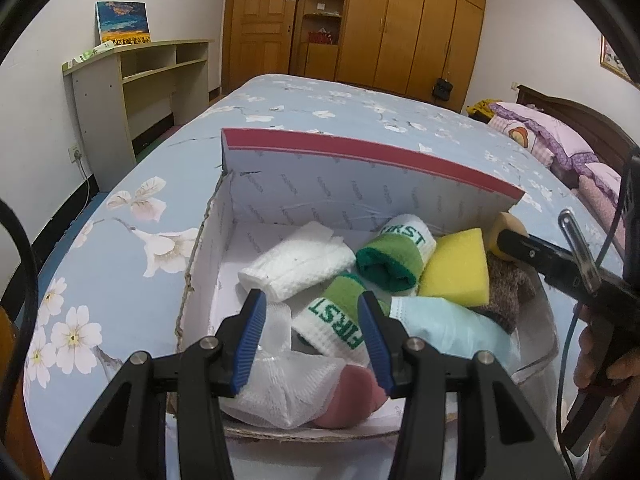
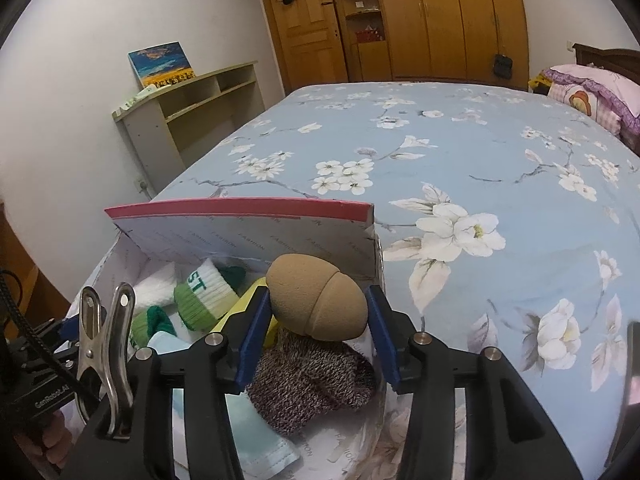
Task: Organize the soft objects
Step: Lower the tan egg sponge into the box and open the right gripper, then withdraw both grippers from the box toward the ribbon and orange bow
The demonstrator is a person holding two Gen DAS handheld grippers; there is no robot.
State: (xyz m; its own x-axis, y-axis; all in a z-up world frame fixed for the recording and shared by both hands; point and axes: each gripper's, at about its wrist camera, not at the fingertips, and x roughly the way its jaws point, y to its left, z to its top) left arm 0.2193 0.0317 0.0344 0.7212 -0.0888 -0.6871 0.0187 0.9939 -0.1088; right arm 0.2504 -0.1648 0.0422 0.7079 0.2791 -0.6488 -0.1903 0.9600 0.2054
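step: dropping sponge into box, judged | left gripper point(image 1: 312, 340) hovering spread, empty, over ribbed sock point(image 1: 336, 322) at box's point(image 1: 192, 280) near edge | right gripper point(image 2: 318, 330) pinching smooth tan egg-shaped sponge point(image 2: 318, 300) above knitted sock point(image 2: 308, 384) at right edge | next: lowering, spreading fingers

Readable marks, noted from my two wrist views.

"FIRST" in green capitals on the white cuff of the rolled sock point(image 1: 334, 322) lying between my left jaws. Same "FIRST" on the second rolled sock point(image 1: 394, 254) further into the box; right view catches only "ST" of it.

"FASHION" repeated in faint grey across the inner lining of the box lid point(image 2: 248, 236) and the box floor.

"GenRobot.AI" in white on the black body of my left gripper point(image 2: 52, 394), partly cut off.
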